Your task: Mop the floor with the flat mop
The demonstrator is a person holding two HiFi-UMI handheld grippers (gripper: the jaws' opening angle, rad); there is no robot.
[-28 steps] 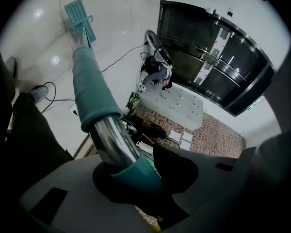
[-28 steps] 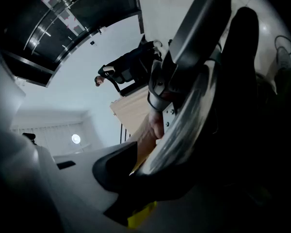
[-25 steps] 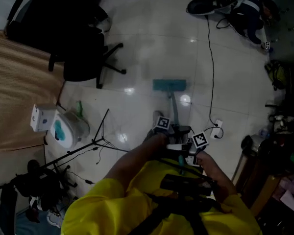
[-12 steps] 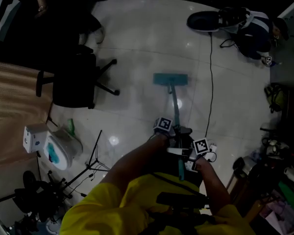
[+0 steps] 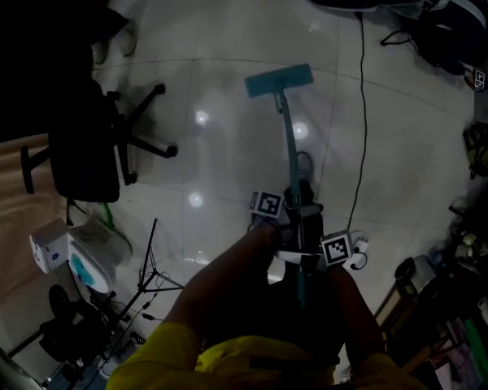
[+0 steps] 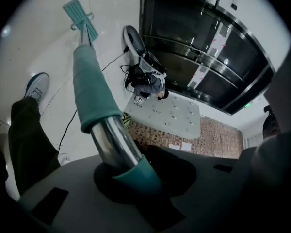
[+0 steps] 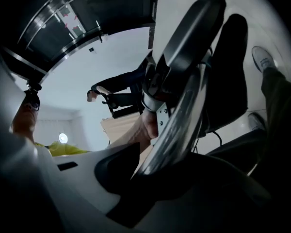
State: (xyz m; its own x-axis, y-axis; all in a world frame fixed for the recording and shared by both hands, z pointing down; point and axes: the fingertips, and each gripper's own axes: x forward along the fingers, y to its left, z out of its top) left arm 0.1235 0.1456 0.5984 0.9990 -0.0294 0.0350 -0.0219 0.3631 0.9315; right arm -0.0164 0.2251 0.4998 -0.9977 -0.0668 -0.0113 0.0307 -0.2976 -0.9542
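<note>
The flat mop's teal head lies on the glossy white floor ahead of me. Its handle runs back to both grippers. My left gripper is shut on the handle; in the left gripper view the steel tube with its teal sleeve passes through the jaws of that gripper, with the mop head far off. Just behind it, my right gripper holds the same handle, its jaws closing. The steel tube lies between the jaws of the right gripper.
A black office chair stands at the left. A black cable runs down the right to a power strip. A tripod stand, a white box and a white-and-teal tub sit lower left. Bags are top right.
The mop head has slid away from me across the floor, and both grippers have followed along with the handle. The chair now shows further left.
</note>
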